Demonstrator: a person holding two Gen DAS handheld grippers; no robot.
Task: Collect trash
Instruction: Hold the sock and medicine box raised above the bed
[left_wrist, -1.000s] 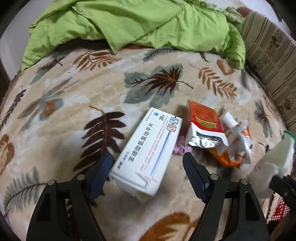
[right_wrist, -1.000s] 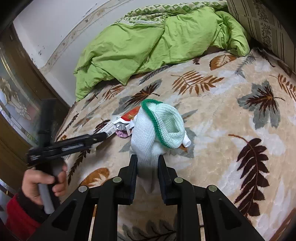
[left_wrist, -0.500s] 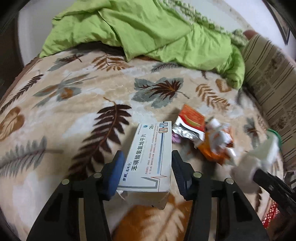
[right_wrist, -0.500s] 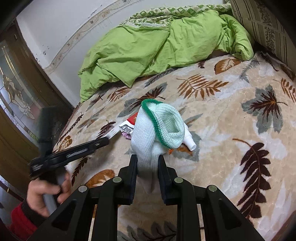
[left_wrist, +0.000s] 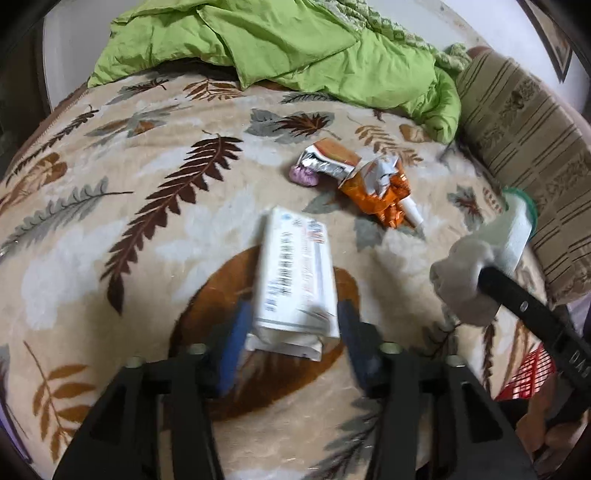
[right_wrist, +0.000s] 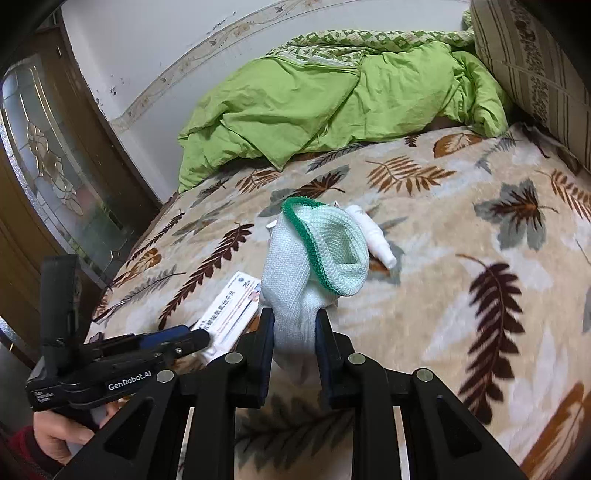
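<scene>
The box (left_wrist: 295, 266) is on the blanket (left_wrist: 147, 258) near the bed's edge, sitting between the fingers of the left gripper (left_wrist: 291, 314). Those jaws have just been opening with the box between them. The pads lie close along both long sides, but the blur keeps me from telling whether they press. It looks like thin card, light and probably near empty, so I'd expect it to crush under a hard squeeze. The long sides near the middle seem the sound place to hold, not the open flap end nearest the gripper. The right gripper (right_wrist: 293, 317) has its fingers drawn narrow and clamped on the lower part of a glove (right_wrist: 317, 251). The glove is soft knit and limp, and it stands up above the jaws with its green cuff gaping. Counting what lies about, I see one box and one glove. Farther up the blanket, close together, are one red-and-silver wrapper (left_wrist: 328, 160), one orange wrapper (left_wrist: 380, 192), one purple lump (left_wrist: 303, 176) and one white tube (right_wrist: 373, 234). The wrappers should be feather-light and crackly, and the tube smooth and apt to roll. There is one green duvet (left_wrist: 295, 40) and one striped pillow (left_wrist: 524, 147).
</scene>
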